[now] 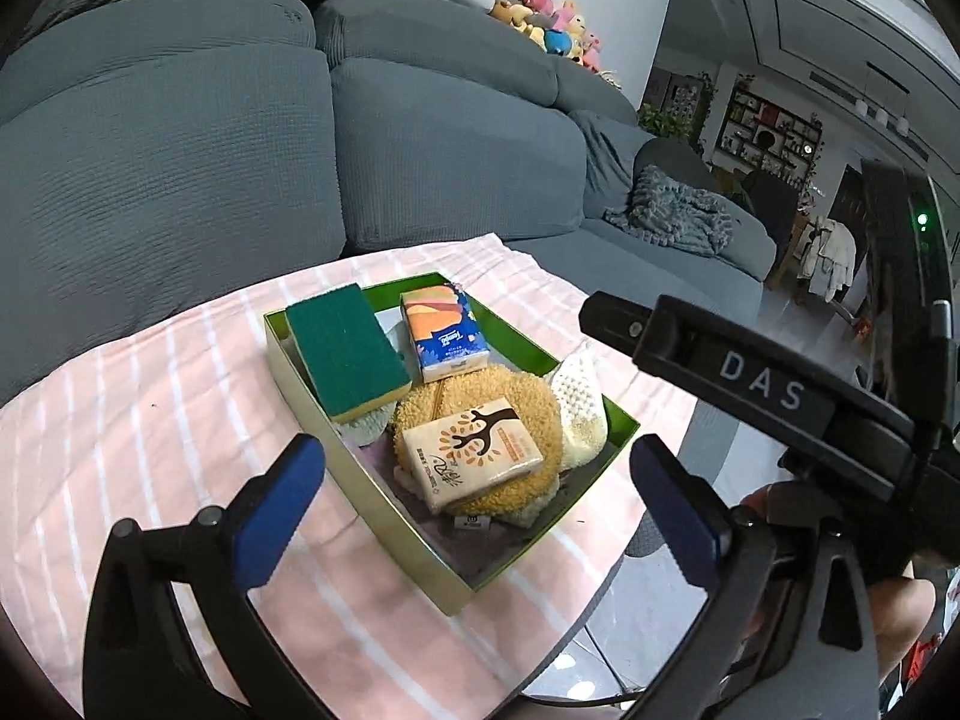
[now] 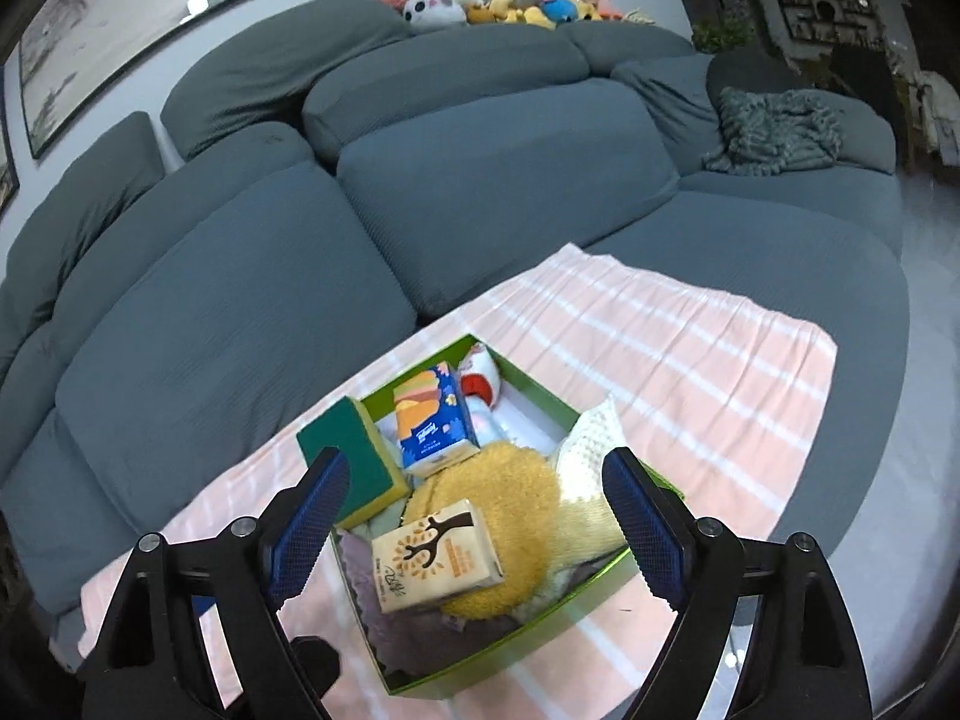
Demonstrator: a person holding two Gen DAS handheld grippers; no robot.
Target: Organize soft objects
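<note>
A green box [image 1: 354,468] [image 2: 540,396] sits on a pink striped cloth. In it lie a green-and-yellow sponge [image 1: 345,357] [image 2: 354,462], a blue tissue pack [image 1: 444,336] [image 2: 432,420], a beige tissue pack with a tree print [image 1: 471,450] [image 2: 435,558] on a round yellow pad [image 1: 534,402] [image 2: 516,498], and a white knitted cloth [image 1: 576,396] [image 2: 591,438]. My left gripper [image 1: 474,504] is open and empty above the box's near side. My right gripper [image 2: 474,522] is open and empty above the box; its body shows in the left wrist view [image 1: 750,384].
The pink striped cloth [image 1: 120,450] [image 2: 690,348] covers a small table in front of a grey sofa [image 1: 180,150] [image 2: 480,180]. A grey knitted blanket [image 2: 774,126] lies on the sofa's right end. Plush toys [image 2: 510,3] line the sofa back.
</note>
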